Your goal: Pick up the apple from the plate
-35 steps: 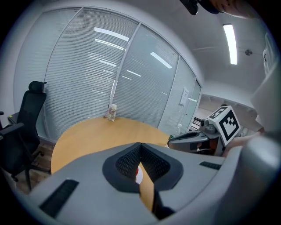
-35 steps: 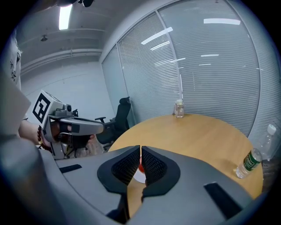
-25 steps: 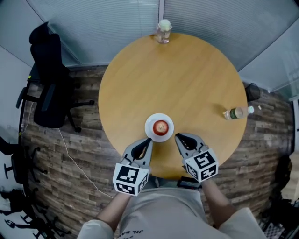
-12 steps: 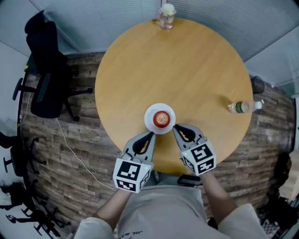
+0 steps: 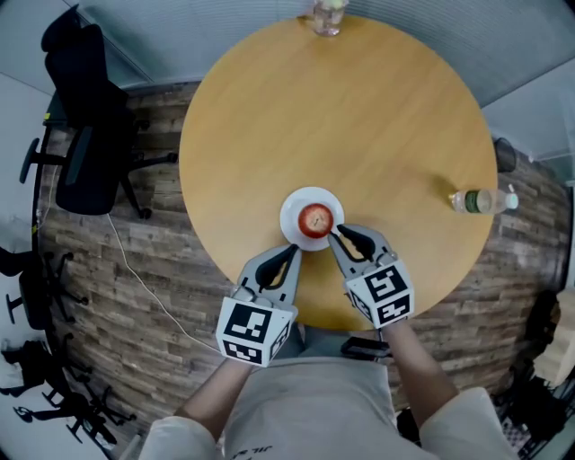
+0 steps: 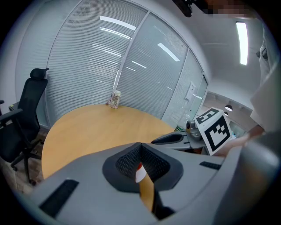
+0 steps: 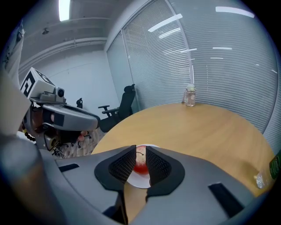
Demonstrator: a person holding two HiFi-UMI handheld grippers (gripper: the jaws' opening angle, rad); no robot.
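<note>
A red apple (image 5: 314, 218) sits on a small white plate (image 5: 296, 203) near the front edge of the round wooden table (image 5: 359, 117). My right gripper (image 5: 335, 235) has its tips at the plate's near right rim, just short of the apple. Its jaws are opening, with a narrow gap and nothing between them. In the right gripper view the apple (image 7: 140, 166) and plate (image 7: 139, 179) show through that gap past my right gripper (image 7: 140, 151). My left gripper (image 5: 292, 252) is shut and empty, just short of the plate's near left rim. In its own view, the left gripper (image 6: 140, 146) hides all but a sliver of the plate (image 6: 141, 175).
A glass jar (image 5: 329, 13) stands at the table's far edge. A plastic bottle (image 5: 481, 200) lies near the right edge. A black office chair (image 5: 85, 135) stands on the floor to the left, with a white cable (image 5: 135, 287) trailing beside it.
Both grippers have sunk and come forward to the plate. The right tips now reach the rim beside the apple, and the right jaws have parted slightly.
</note>
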